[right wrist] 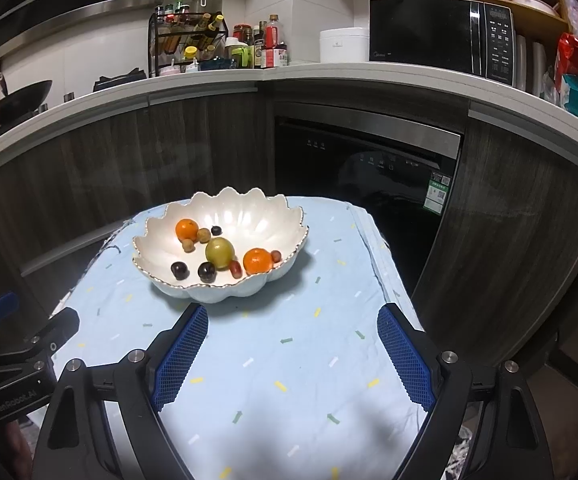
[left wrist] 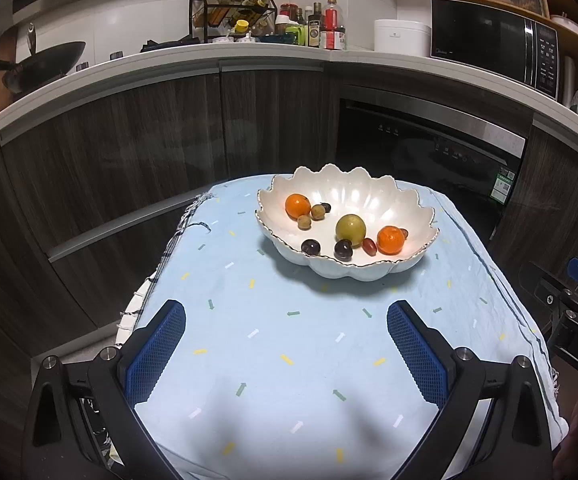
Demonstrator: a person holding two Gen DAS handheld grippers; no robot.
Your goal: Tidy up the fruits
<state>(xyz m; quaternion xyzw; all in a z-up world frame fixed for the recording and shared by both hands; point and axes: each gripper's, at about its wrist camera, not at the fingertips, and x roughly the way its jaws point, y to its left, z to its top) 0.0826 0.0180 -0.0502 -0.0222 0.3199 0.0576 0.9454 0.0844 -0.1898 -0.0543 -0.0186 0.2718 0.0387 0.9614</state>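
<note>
We hold the left gripper (left wrist: 287,344) low over the tabletop (left wrist: 249,320), its blue fingers (left wrist: 157,352) spread wide with nothing between them but the pale blue cloth (left wrist: 217,280). Our right gripper (right wrist: 293,350) is likewise released, fingers (right wrist: 183,356) well apart and empty, hanging just short of the bowl (right wrist: 249,216).

The white scalloped bowl sits on the cloth toward the far end of the tabletop, ahead of both grippers. All the fruit lies inside it: one orange (left wrist: 297,205) at the back left, another orange (left wrist: 390,239) at the front right, a green fruit (left wrist: 350,229) between them. Two small brown fruits (left wrist: 317,211) rest beside the back orange. Two dark plums (left wrist: 343,249) sit near the front rim, with a small red fruit (left wrist: 369,246) just beside the front orange.

Behind stand dark cabinets (left wrist: 129,160) and a microwave (left wrist: 493,42).
</note>
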